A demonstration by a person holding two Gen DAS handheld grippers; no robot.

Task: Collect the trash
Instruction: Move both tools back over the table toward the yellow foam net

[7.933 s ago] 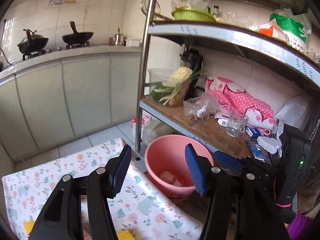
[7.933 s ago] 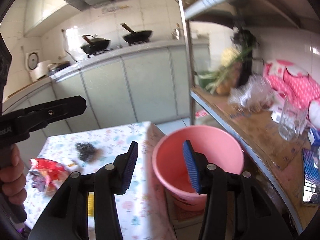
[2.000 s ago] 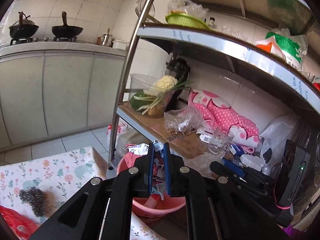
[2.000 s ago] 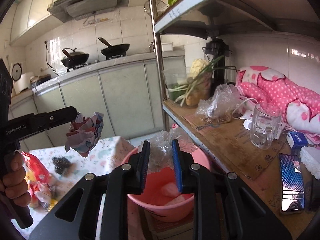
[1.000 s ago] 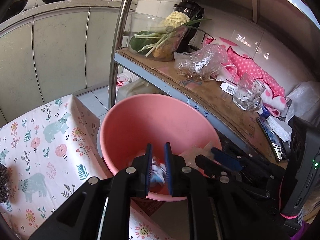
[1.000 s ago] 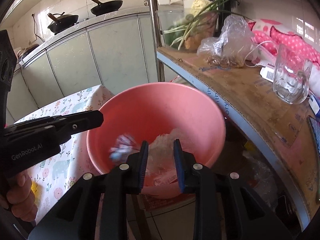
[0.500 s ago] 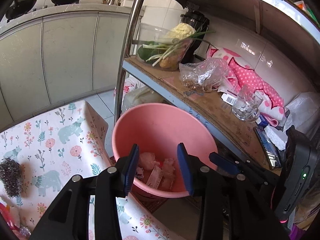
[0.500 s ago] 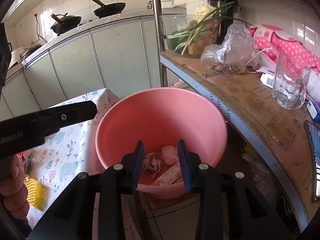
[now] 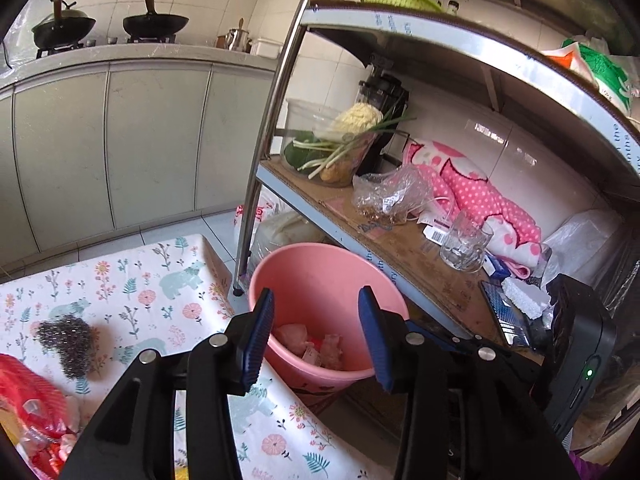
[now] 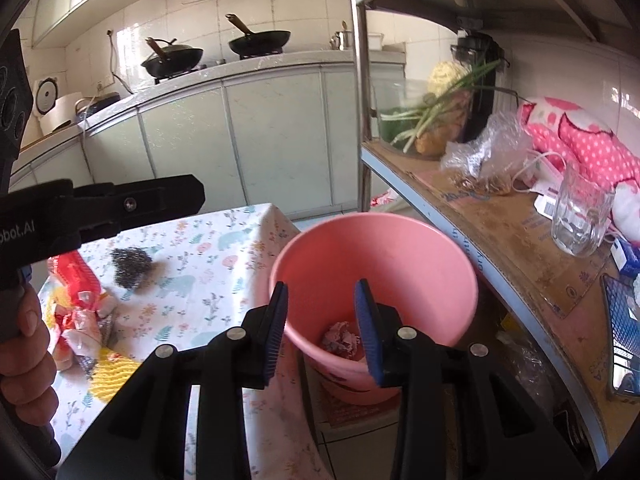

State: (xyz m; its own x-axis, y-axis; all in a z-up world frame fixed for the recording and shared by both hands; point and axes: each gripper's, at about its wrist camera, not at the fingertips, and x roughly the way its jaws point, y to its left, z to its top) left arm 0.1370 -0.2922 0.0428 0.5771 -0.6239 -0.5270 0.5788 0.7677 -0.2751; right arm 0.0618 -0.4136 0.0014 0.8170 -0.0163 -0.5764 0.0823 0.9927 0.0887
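Observation:
A pink bucket (image 9: 320,264) (image 10: 376,248) stands on the floor between the table and a metal rack. Crumpled trash (image 9: 308,340) (image 10: 342,338) lies at its bottom. My left gripper (image 9: 316,292) hangs above the bucket's near rim, its jaws opening with nothing between them. My right gripper (image 10: 322,286) is also over the near rim, open and empty. On the floral tablecloth (image 9: 140,280) (image 10: 208,264) lie a steel-wool scourer (image 9: 68,340) (image 10: 130,264), a red wrapper (image 9: 24,384) (image 10: 74,276) and a yellow mesh piece (image 10: 112,376).
The rack's wooden shelf (image 9: 400,248) runs close by the bucket on the right, carrying a glass mug (image 9: 464,244), a plastic bag (image 9: 392,196), vegetables and a phone (image 9: 500,312). A steel rack post (image 9: 260,160) stands behind the bucket. Kitchen cabinets line the back.
Both grippers were shut on trash low inside the bucket; they let it drop, opened, and rose back above the near rim. More of the table shows now.

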